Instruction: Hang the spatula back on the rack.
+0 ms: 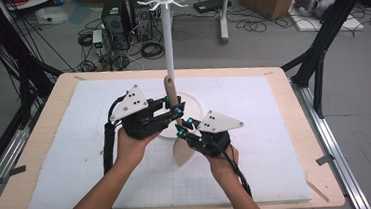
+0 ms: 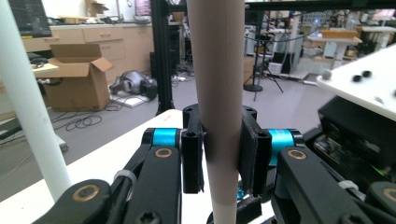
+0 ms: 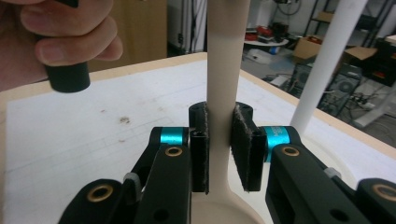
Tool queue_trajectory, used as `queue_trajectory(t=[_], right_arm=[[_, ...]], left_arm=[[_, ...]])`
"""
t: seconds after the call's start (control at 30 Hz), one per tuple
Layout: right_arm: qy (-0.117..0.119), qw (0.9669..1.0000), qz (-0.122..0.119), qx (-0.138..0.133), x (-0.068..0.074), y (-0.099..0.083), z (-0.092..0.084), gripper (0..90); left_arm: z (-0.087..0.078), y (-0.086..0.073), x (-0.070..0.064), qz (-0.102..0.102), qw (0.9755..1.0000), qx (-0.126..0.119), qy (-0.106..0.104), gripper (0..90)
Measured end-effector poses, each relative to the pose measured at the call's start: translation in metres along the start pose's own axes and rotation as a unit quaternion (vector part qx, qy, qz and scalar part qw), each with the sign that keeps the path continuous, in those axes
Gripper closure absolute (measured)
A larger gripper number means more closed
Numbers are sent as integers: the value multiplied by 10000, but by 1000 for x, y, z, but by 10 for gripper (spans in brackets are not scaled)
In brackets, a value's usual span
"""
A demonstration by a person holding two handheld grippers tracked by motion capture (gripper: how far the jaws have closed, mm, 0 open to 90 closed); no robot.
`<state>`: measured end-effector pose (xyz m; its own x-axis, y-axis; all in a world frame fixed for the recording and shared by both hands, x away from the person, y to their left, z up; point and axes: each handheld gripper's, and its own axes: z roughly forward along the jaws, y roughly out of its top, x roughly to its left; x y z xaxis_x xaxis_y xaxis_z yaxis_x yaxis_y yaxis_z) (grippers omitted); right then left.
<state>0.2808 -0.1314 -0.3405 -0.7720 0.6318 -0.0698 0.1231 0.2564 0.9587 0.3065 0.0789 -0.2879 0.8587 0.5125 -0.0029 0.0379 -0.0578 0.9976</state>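
Spatula: your 2 hand-held grippers hold a beige spatula (image 1: 175, 116) upright above the white mat (image 1: 77, 158) on the bench (image 1: 25, 202), handle up, blade down near the stand's round base (image 1: 193, 104).
Left hand-held gripper (image 1: 176, 108): you have it clamped on the upper handle; its pads (image 2: 248, 154) press both sides of the shaft.
Right hand-held gripper (image 1: 181, 128): clamped lower, just above where the handle widens into the blade; pads (image 3: 243, 144) touch the neck.
Stand: white pole (image 1: 168, 40) with hooks on top, just behind the spatula.
Hands: your left hand (image 1: 132, 144) and right hand (image 1: 223, 164) come in from the near edge.
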Motion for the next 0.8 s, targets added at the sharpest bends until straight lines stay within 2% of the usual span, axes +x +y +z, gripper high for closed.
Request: queue_trajectory(t=[0.1, 0.23, 0.33, 0.47, 0.53, 0.63, 0.7, 0.73, 0.77, 0.8], right_arm=[[-63, 10000, 61, 12, 1, -1, 0, 781], [46, 10000, 36, 8, 0, -1, -1, 774], [148, 9998, -12, -113, -2, -2, -2, 746], [211, 9990, -14, -382, -6, 0, -11, 636], [336, 9985, -36, -420, -9, 0, -14, 608], [641, 9968, 19, -482, -15, -2, -21, 516], [648, 9965, -83, -530, -19, -3, -26, 419], [623, 9966, -47, -533, -20, -4, -28, 361], [516, 9971, -62, -553, -24, -6, -30, 303], [383, 9980, -41, -511, -28, -8, -33, 281]], left_arm=[[1, 0, 1, -63, 10000, -16, -67, 740], [0, 0, 3, -155, 9995, -6, -278, 751], [-2, 0, 5, -205, 9990, 3, -388, 753], [-4, 0, 8, -173, 9979, 71, -619, 754], [-5, 1, 11, -244, 9966, 43, -781, 755], [-6, 2, 17, -282, 9955, 21, -905, 754], [-8, 3, 22, -282, 9944, 27, -1018, 754], [-8, 3, 25, -298, 9938, 46, -1074, 754], [-9, 4, 28, -288, 9931, 62, -1133, 754], [-10, 5, 30, -294, 9928, 66, -1161, 754]])
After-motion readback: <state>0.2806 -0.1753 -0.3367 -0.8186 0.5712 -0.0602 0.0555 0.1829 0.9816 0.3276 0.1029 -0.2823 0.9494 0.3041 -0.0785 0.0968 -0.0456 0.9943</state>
